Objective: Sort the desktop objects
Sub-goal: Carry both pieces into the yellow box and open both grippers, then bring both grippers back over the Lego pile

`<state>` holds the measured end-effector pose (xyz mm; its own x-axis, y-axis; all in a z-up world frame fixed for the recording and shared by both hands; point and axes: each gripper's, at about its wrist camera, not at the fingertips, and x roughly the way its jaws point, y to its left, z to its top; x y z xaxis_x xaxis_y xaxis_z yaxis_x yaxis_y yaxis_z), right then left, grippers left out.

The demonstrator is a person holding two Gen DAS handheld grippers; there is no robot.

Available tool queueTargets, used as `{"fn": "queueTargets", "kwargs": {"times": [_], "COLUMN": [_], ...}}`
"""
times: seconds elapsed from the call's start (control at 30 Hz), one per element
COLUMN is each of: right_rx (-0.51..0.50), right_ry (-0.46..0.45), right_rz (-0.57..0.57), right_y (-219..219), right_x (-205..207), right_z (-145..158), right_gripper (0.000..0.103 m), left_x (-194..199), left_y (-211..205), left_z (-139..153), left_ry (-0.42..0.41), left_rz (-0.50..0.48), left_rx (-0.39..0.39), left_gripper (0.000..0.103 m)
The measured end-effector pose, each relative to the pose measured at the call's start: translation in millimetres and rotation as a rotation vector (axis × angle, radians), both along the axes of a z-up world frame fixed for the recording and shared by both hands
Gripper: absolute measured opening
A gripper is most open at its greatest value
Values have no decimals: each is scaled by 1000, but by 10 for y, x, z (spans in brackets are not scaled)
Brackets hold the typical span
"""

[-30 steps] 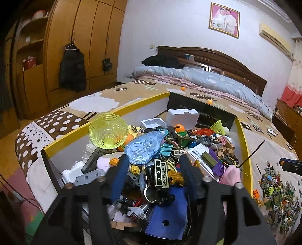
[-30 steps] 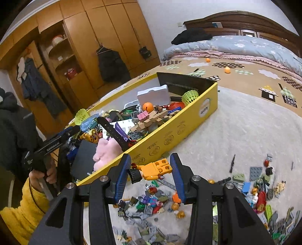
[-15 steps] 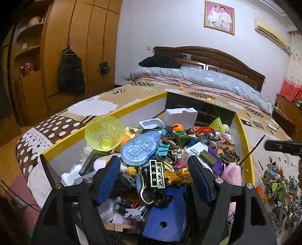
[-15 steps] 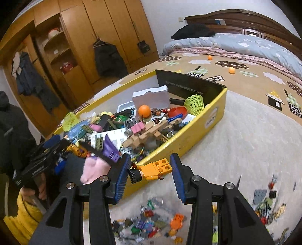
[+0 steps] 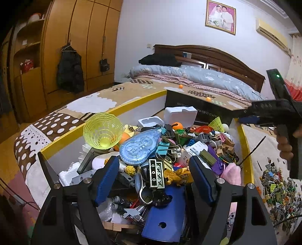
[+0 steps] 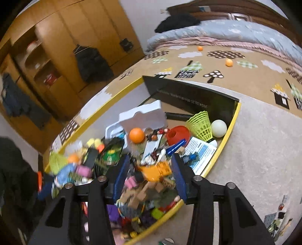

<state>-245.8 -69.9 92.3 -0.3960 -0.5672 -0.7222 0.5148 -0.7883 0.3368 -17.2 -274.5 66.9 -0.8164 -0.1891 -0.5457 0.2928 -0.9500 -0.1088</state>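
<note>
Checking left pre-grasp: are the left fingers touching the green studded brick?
Apart. Left wrist view: left gripper open, both fingers clear of the green brick.

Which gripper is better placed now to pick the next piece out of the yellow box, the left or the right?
Probably the left. The left gripper is open and empty over the olive brick. The right gripper has an orange piece between its fingers.

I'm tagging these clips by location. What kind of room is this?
Most likely a home bedroom: a bed with a carved wooden headboard and grey quilt, a wooden wardrobe, and a framed portrait on the wall. The sorting happens on the bed, beside a yellow-rimmed box.
</note>
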Motion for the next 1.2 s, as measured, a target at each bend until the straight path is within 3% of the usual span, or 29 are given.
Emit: {"fn": "queueTargets", "kwargs": {"times": [0.07, 0.4, 0.77, 1.0, 1.2], "right_rx": [-2, -19, -19, 59, 90], "right_ry": [-7, -36, 10, 10, -21], "right_rz": [-35, -26, 30, -26, -113], "right_y": [27, 184, 691, 1322, 1971], "right_x": [-42, 10, 622, 1221, 1604], "right_z": [-11, 39, 452, 380, 67], "right_gripper": [56, 56, 56, 56, 56], "left_x": [-3, -24, 19, 125, 231], "left_y": [10, 30, 48, 439, 997], "left_z": [2, 6, 5, 127, 279], "left_ry": [-2, -15, -29, -18, 19], "left_rz": [-3, 1, 50, -50, -216], "left_rx": [-4, -20, -9, -44, -103], "left_gripper": [77, 77, 77, 77, 79]}}
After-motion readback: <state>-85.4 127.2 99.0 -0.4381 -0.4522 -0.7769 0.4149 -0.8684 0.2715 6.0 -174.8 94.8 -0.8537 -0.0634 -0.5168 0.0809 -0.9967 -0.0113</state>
